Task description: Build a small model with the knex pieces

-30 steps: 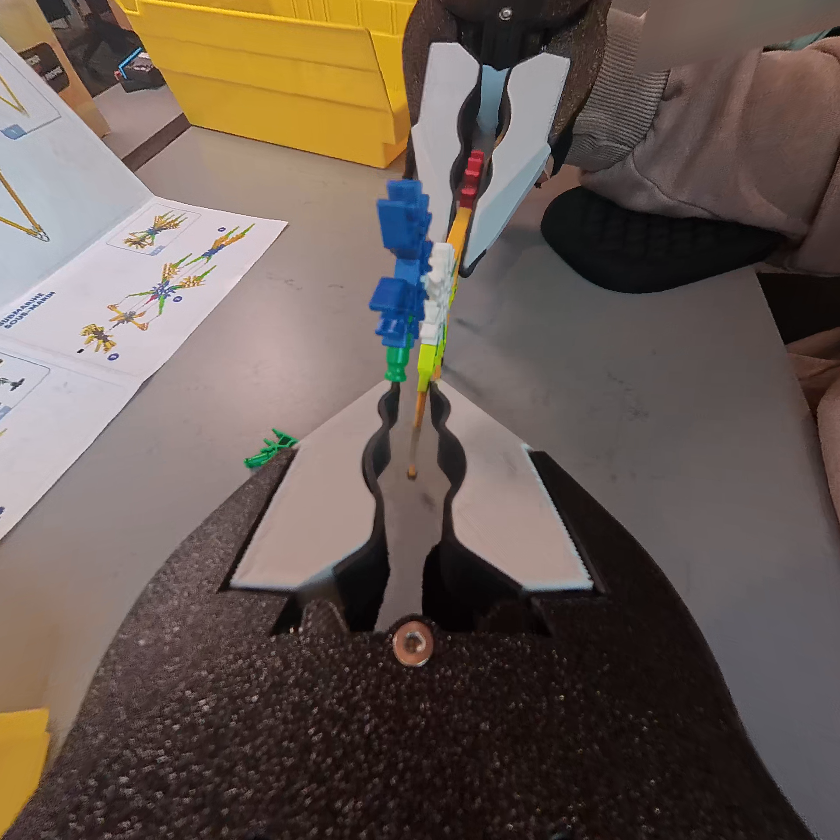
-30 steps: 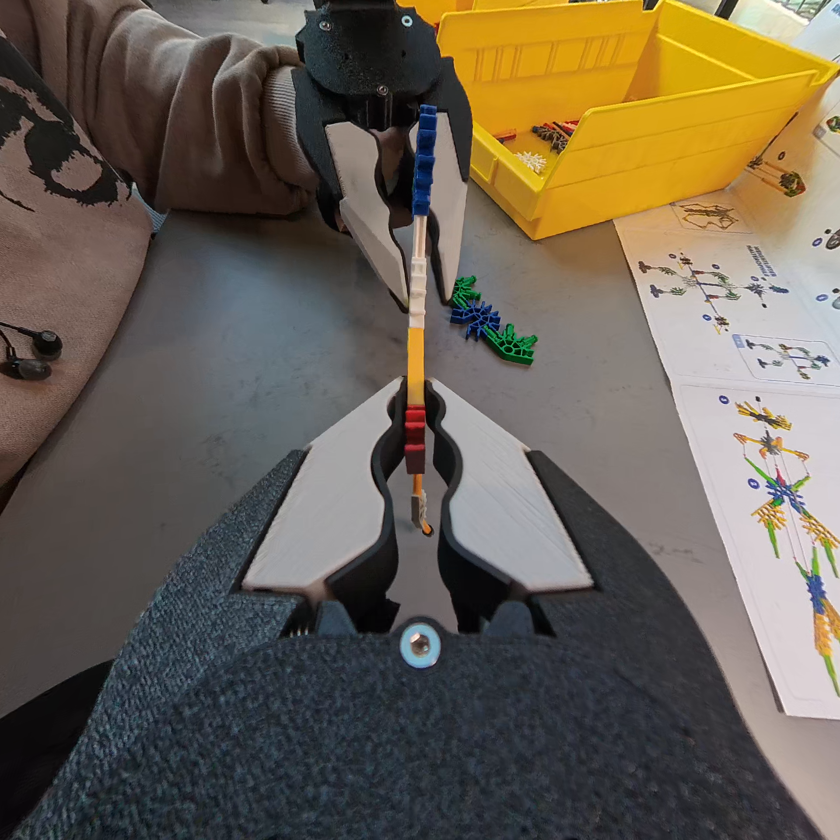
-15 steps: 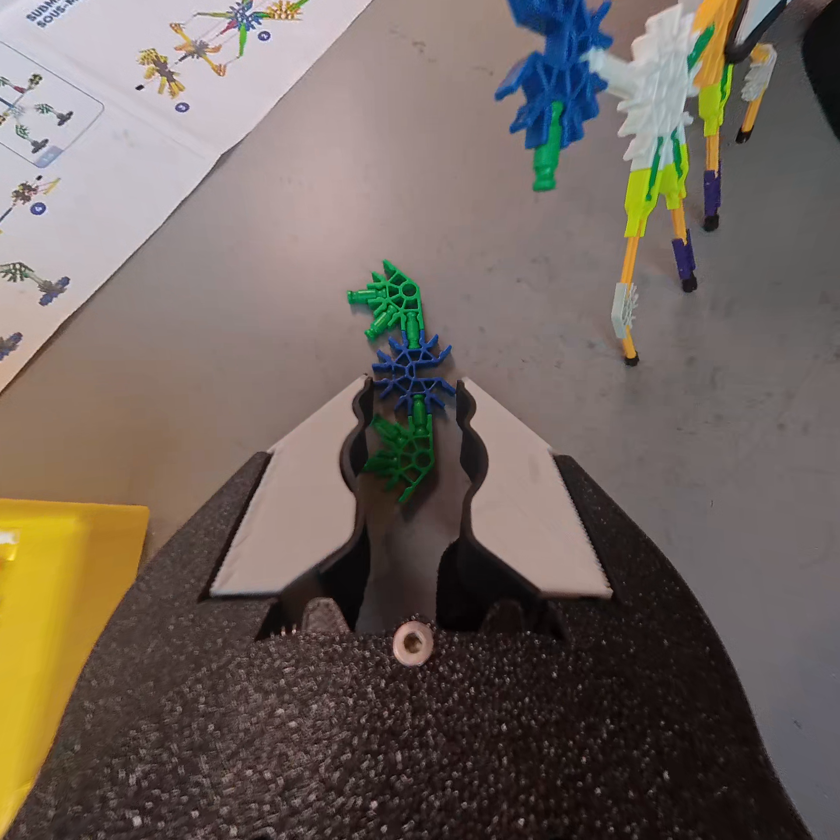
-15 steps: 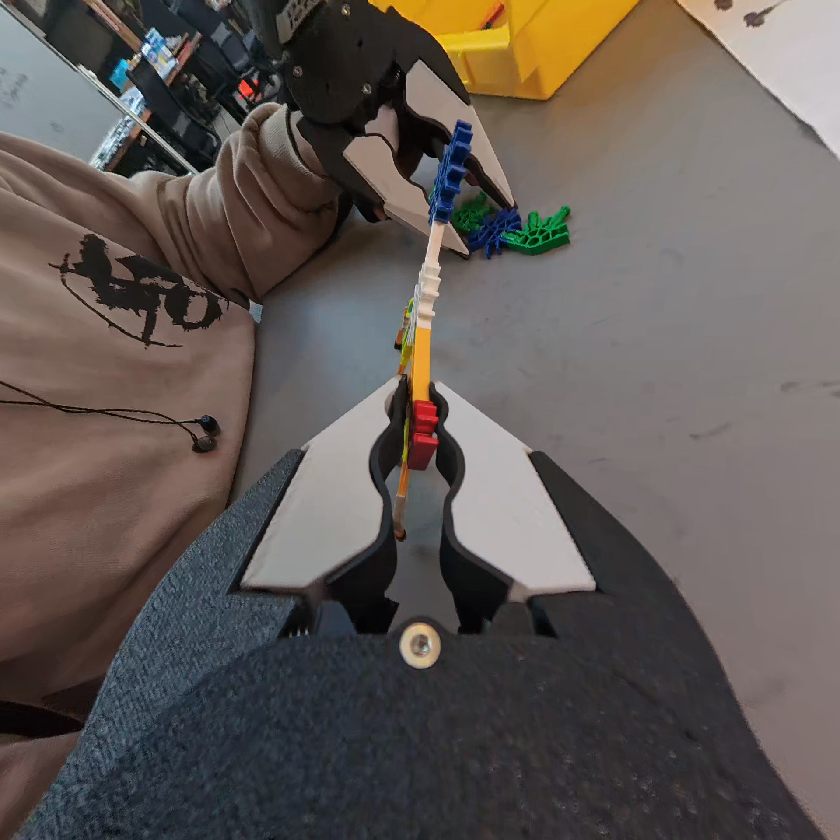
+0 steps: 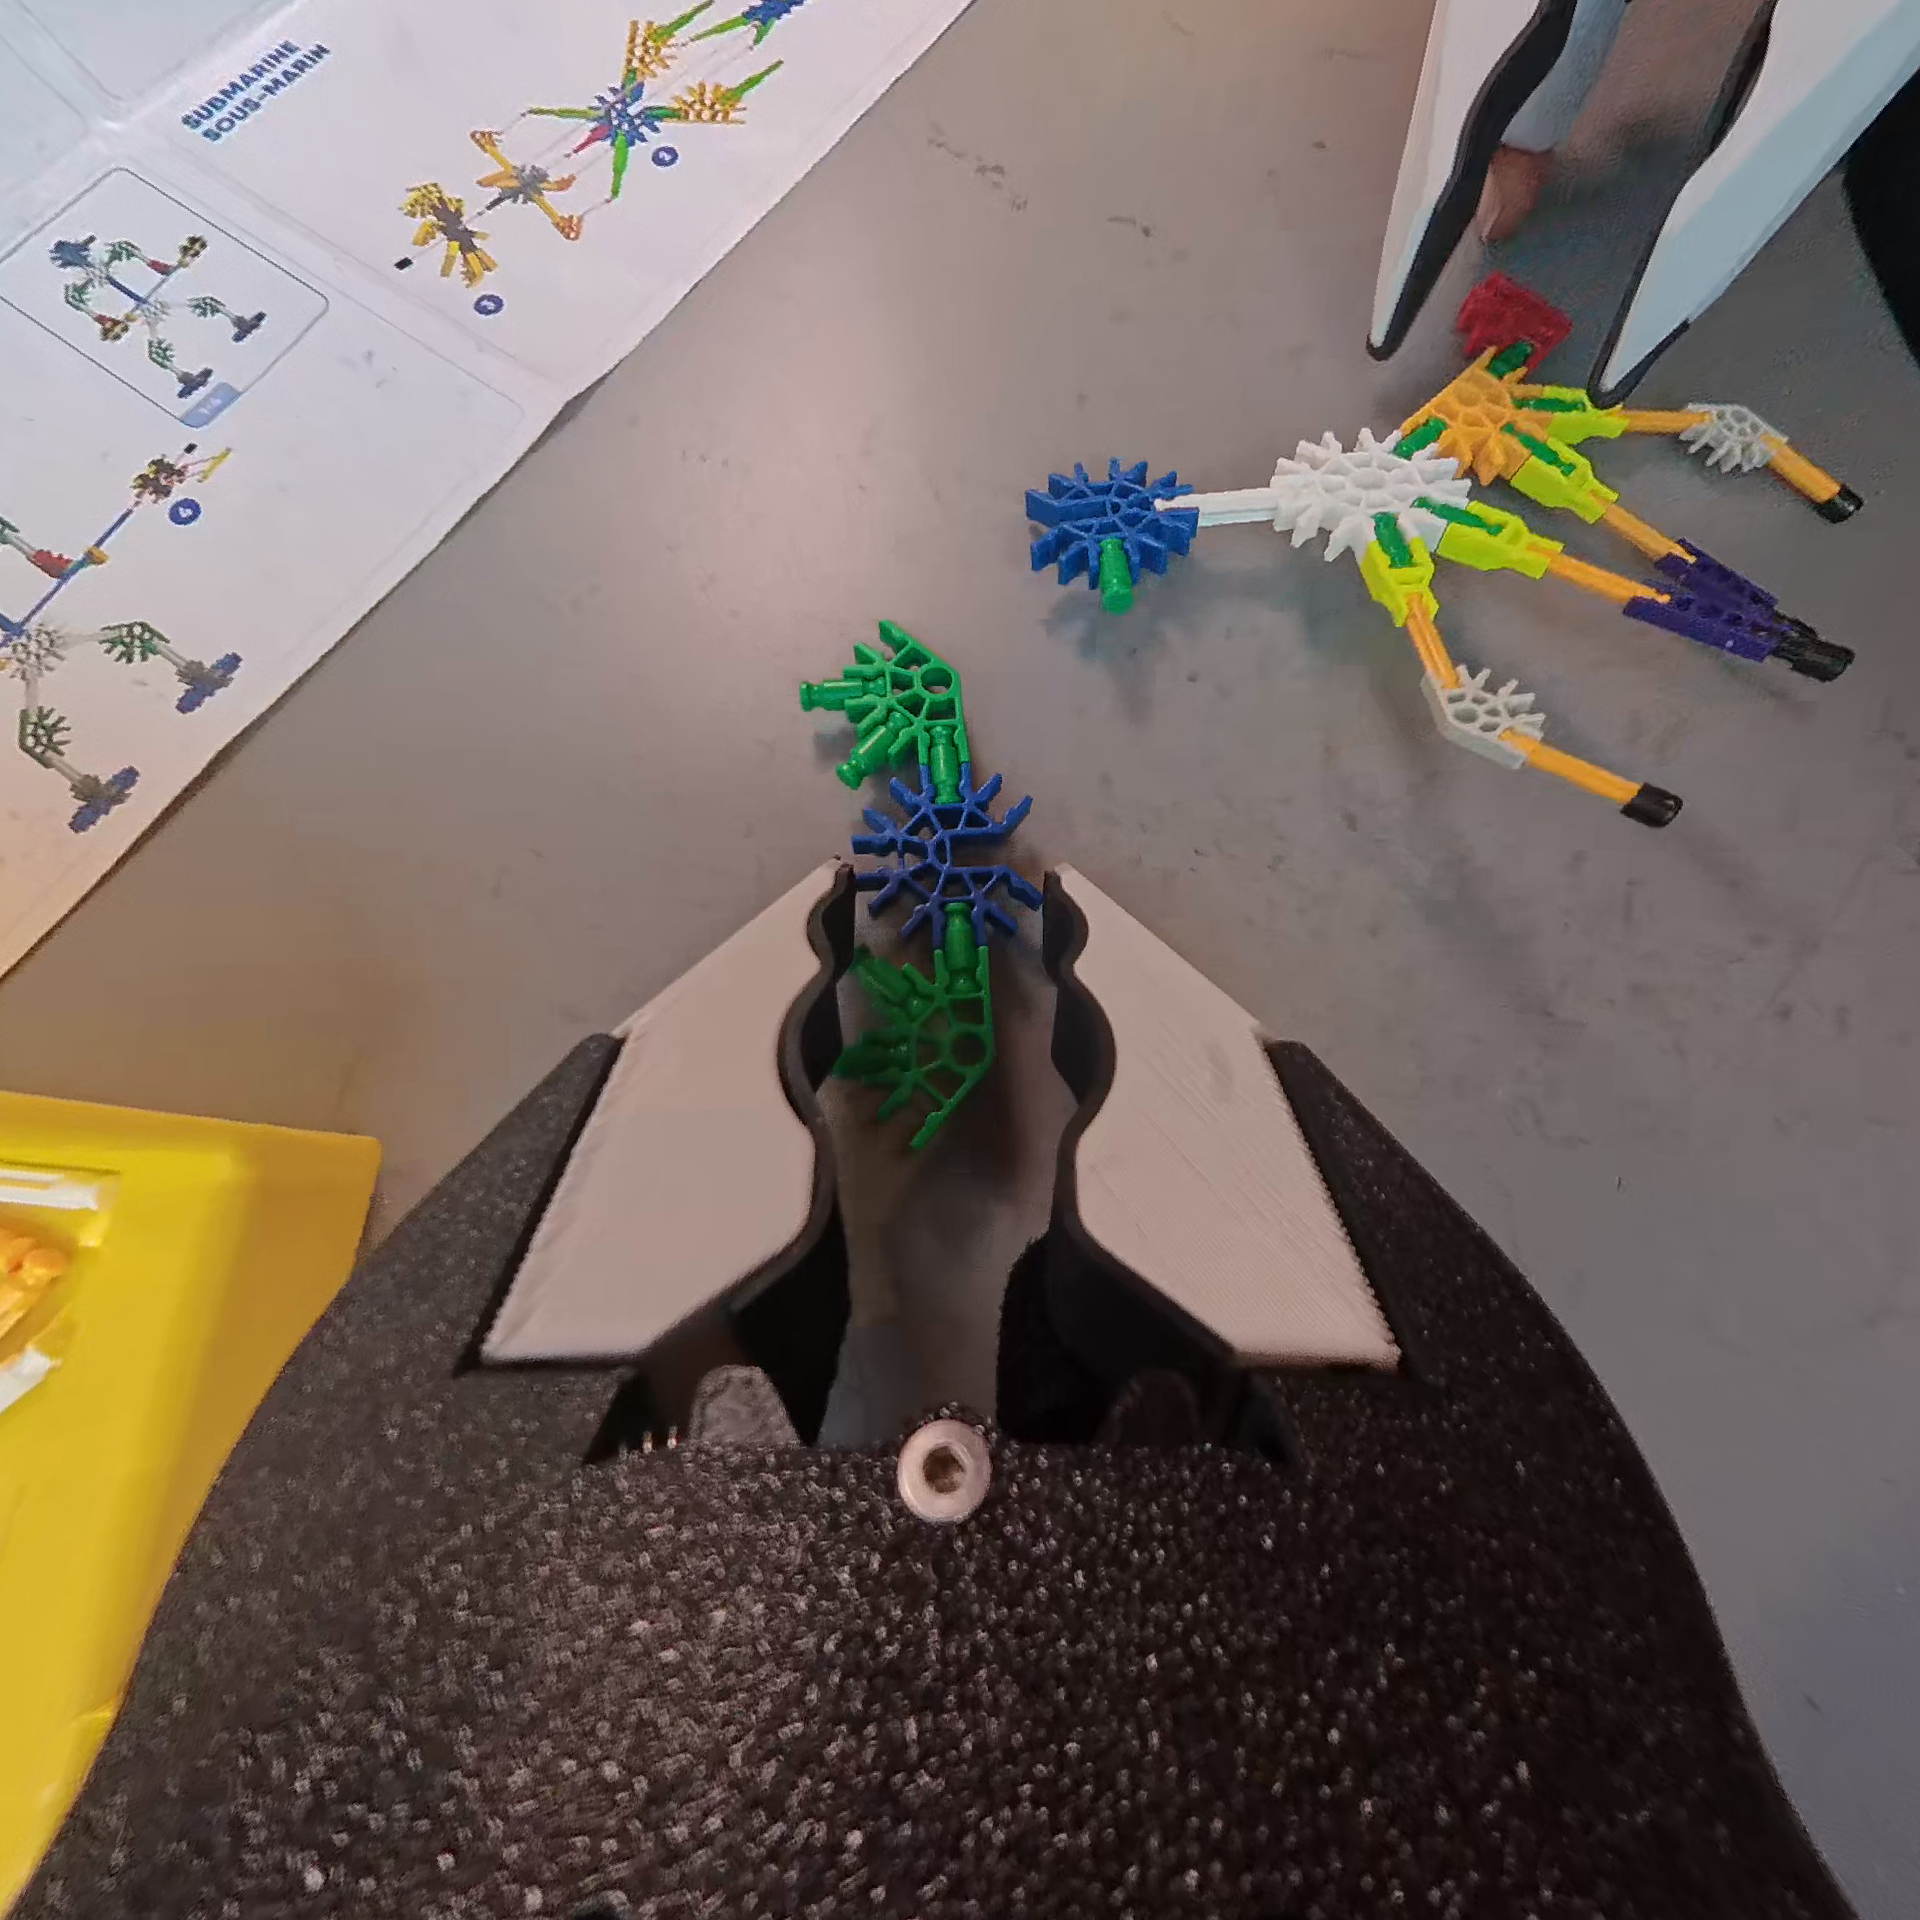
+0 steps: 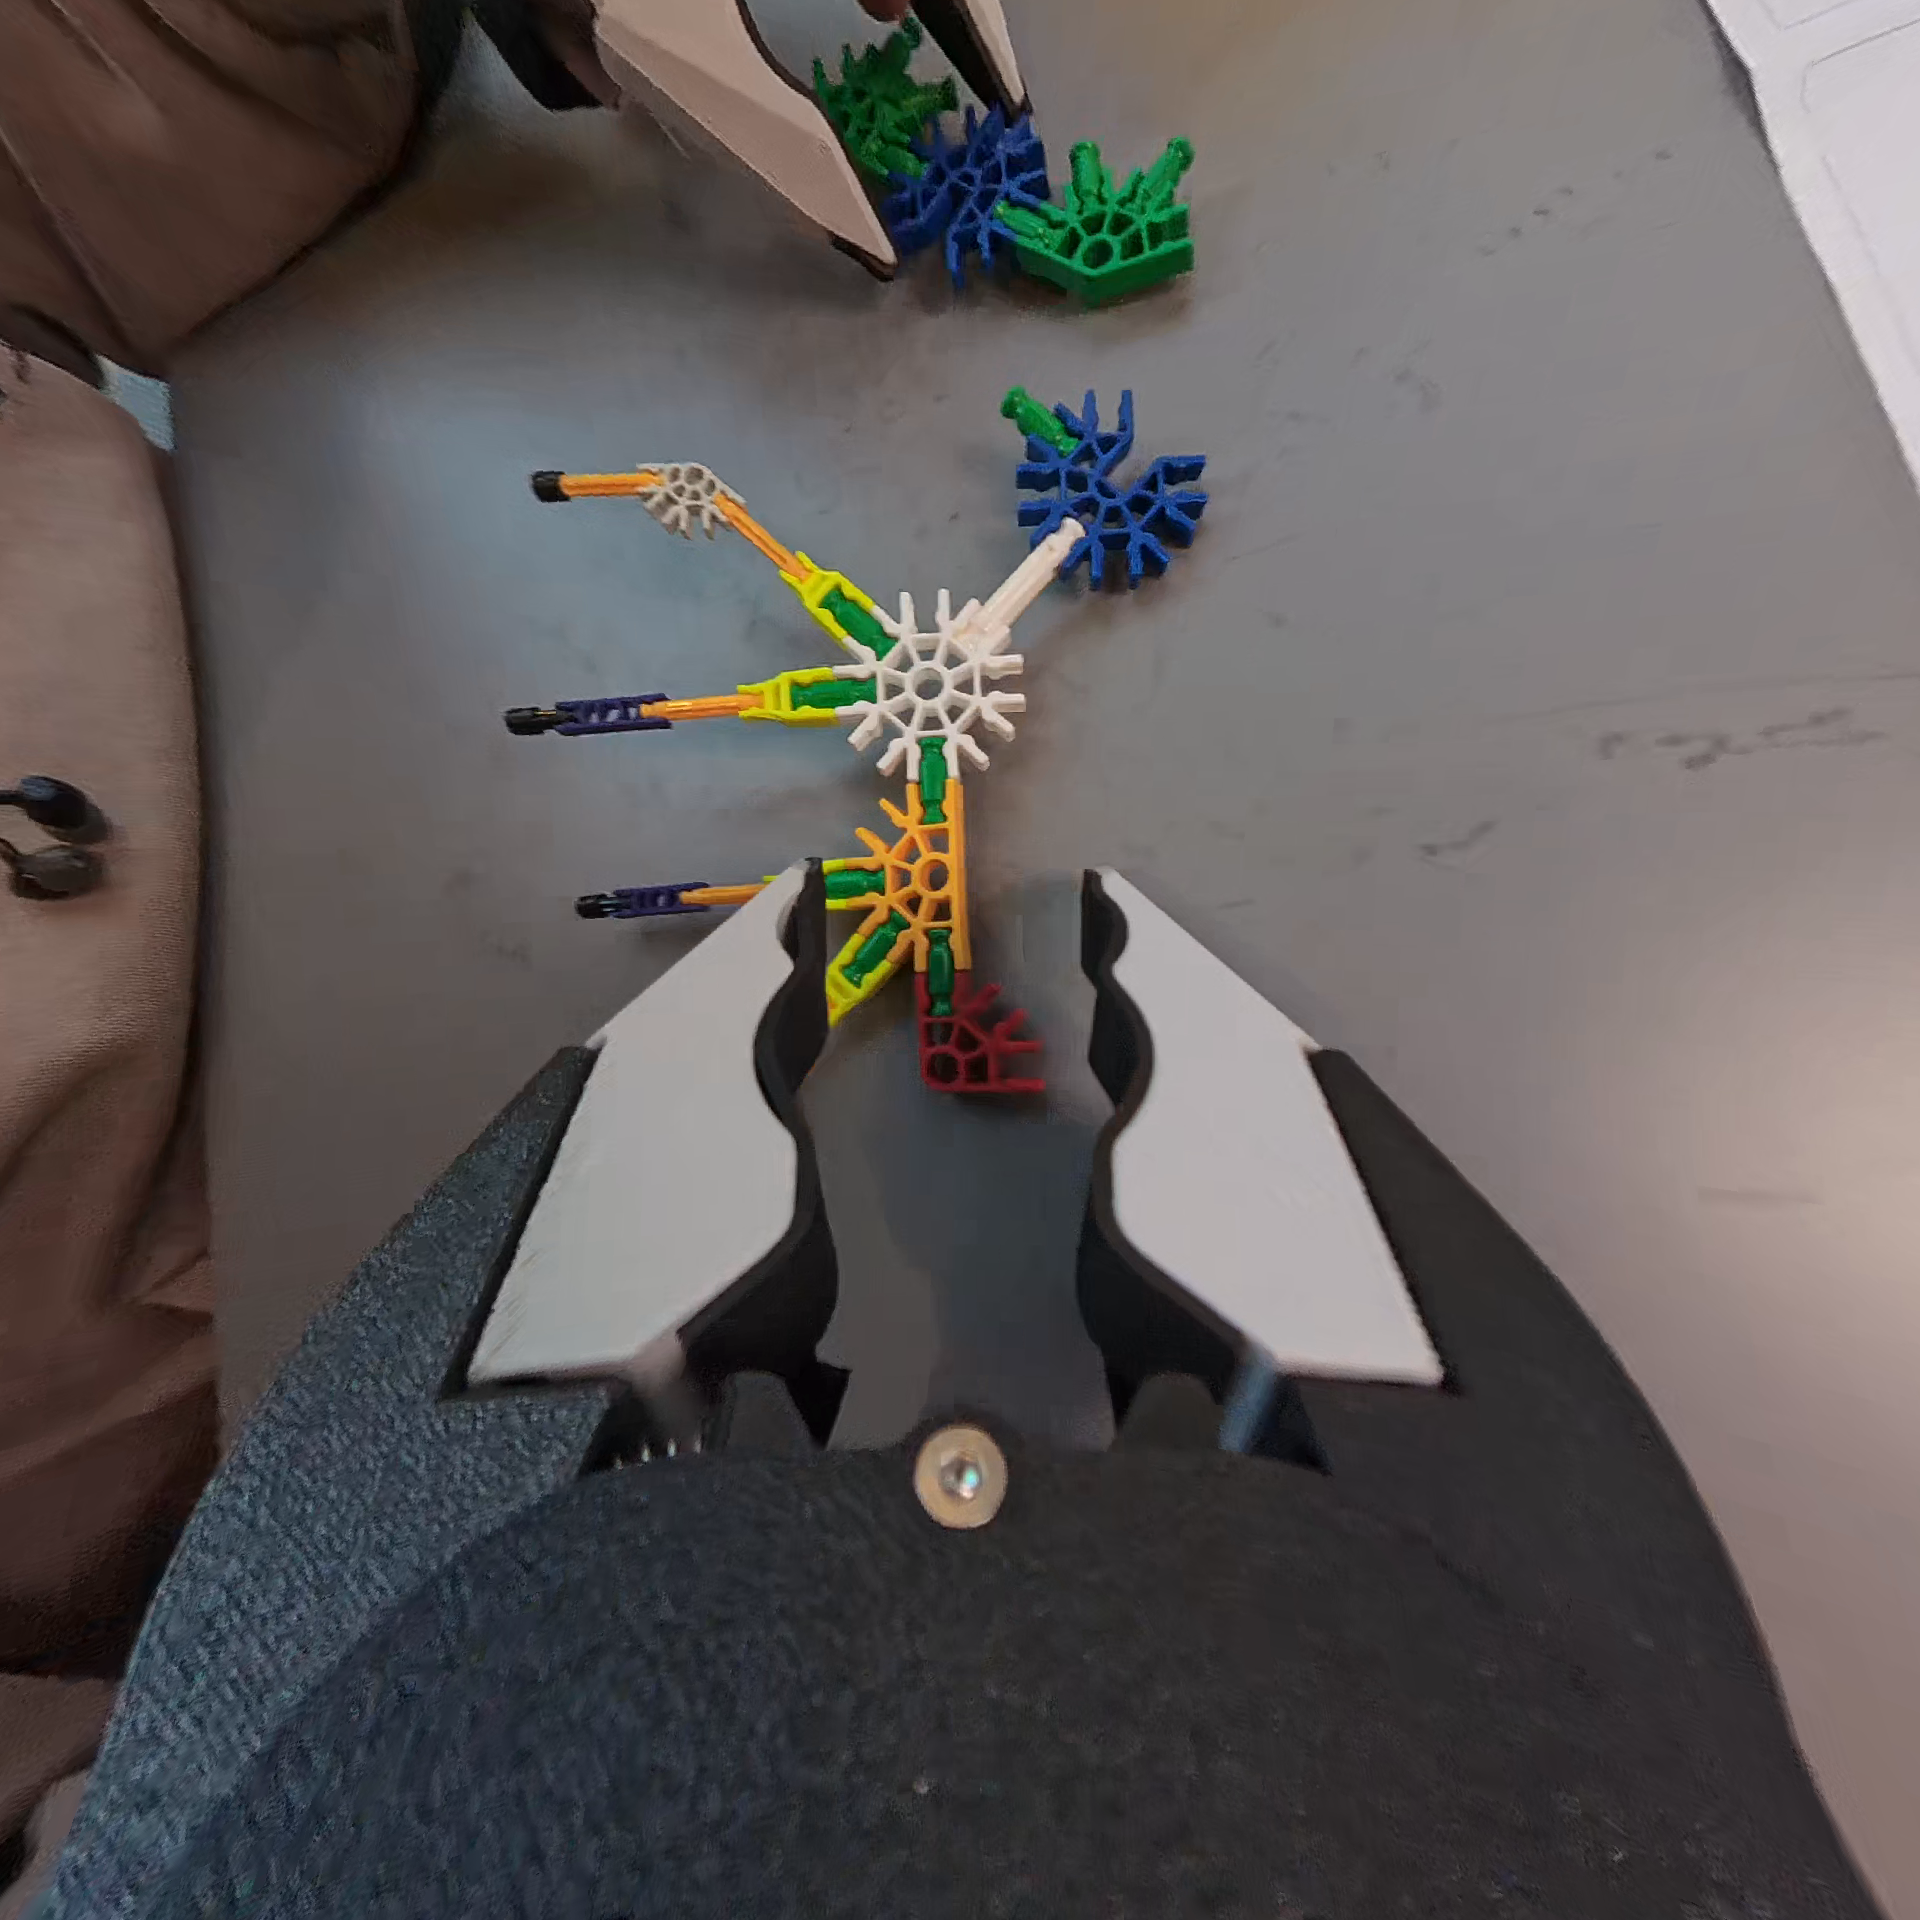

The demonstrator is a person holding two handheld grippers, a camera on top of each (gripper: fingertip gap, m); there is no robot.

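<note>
Here the left gripper (image 5: 945, 894) sits low over the grey table (image 5: 1351, 1143), its jaws parted a moderate way around a small green-and-blue toy piece (image 5: 930, 883). That piece lies flat on the table: a blue snowflake-shaped connector sits between the fingertips, one green fan-shaped connector reaches back into the gap, and the other green fan pokes out ahead of the tips. Whether the pads touch it cannot be told; there is a sliver of space on each side.

Right of that piece, well apart from it, the big multicoloured toy figure (image 6: 925, 686) lies flat on the table, with a white hub, a blue snowflake on a white rod, an orange fan, a red corner piece and thin orange legs tipped in black. The right gripper (image 6: 945, 883) stands wide over its red and orange end, holding nothing; its left finger overlaps a yellow-green leg joint.

Left of the green-and-blue piece lies a printed instruction sheet (image 5: 312, 343), and nearer the camera a yellow bin (image 5: 156, 1351) corner shows. A person's brown sleeve (image 6: 94, 1039) borders the table beside the figure.
</note>
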